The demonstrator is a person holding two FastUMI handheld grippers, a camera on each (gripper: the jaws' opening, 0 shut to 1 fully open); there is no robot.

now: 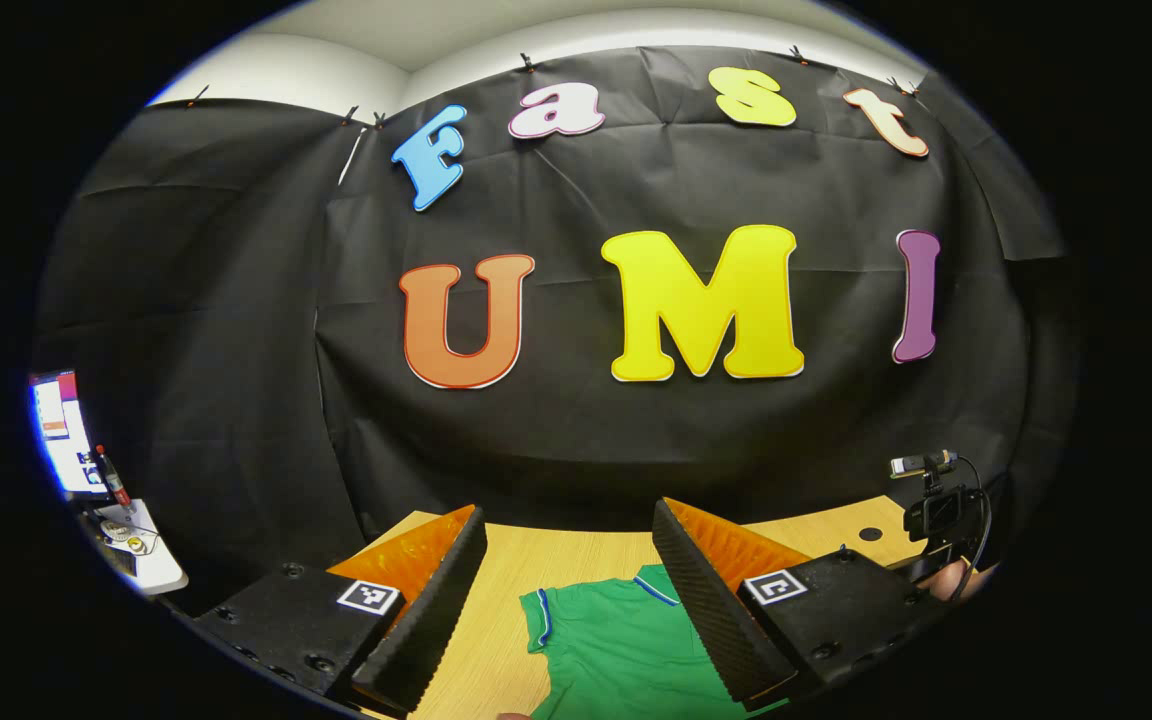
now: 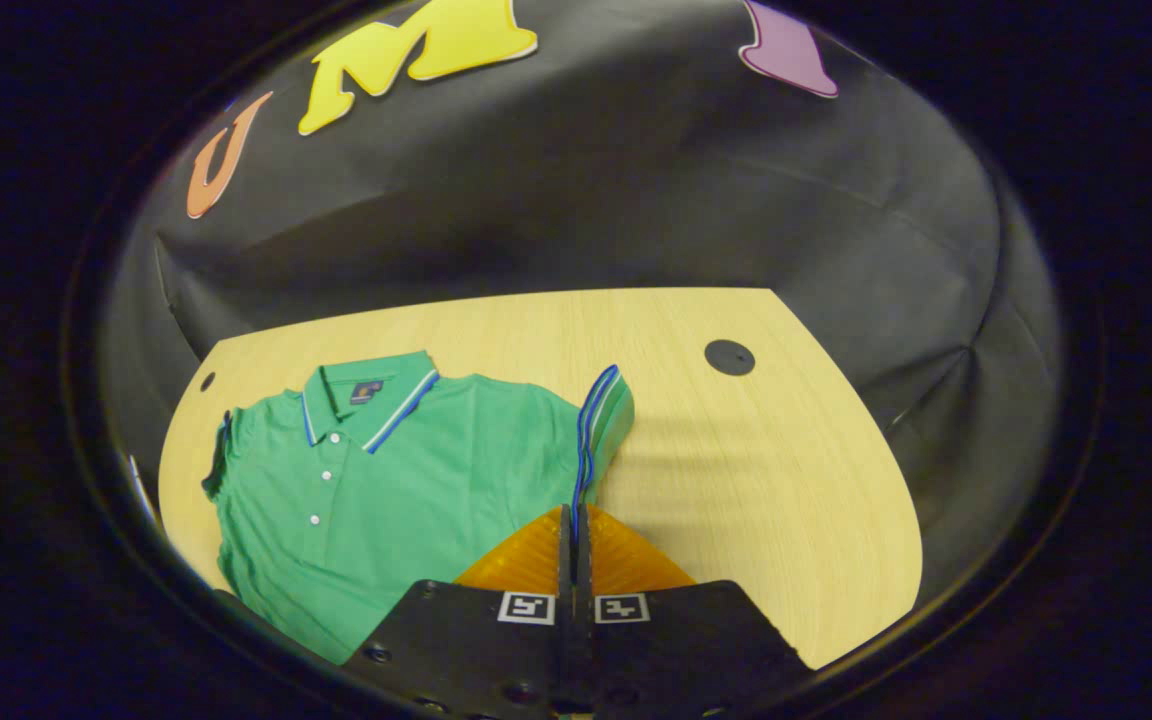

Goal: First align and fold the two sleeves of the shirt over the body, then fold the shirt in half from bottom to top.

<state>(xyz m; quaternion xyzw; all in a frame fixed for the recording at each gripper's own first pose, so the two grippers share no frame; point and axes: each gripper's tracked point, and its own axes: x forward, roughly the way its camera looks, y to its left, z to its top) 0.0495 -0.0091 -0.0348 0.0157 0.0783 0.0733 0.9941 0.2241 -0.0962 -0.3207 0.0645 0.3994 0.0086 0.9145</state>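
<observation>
Clamped on the blue-striped cuff of the sleeve, the right claw lifts that edge of the green short-sleeved polo shirt, which lies flat on the pale wooden bench toward nine o'clock. Soft, light cloth should drape and slide easily, so gripping hems and cuffs seems best. Left claw hangs apart above the shirt.

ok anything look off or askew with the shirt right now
Only the green polo shirt's sleeve: it stands up off the wooden table, pinched in the right hand-held gripper. No damage visible.
</observation>
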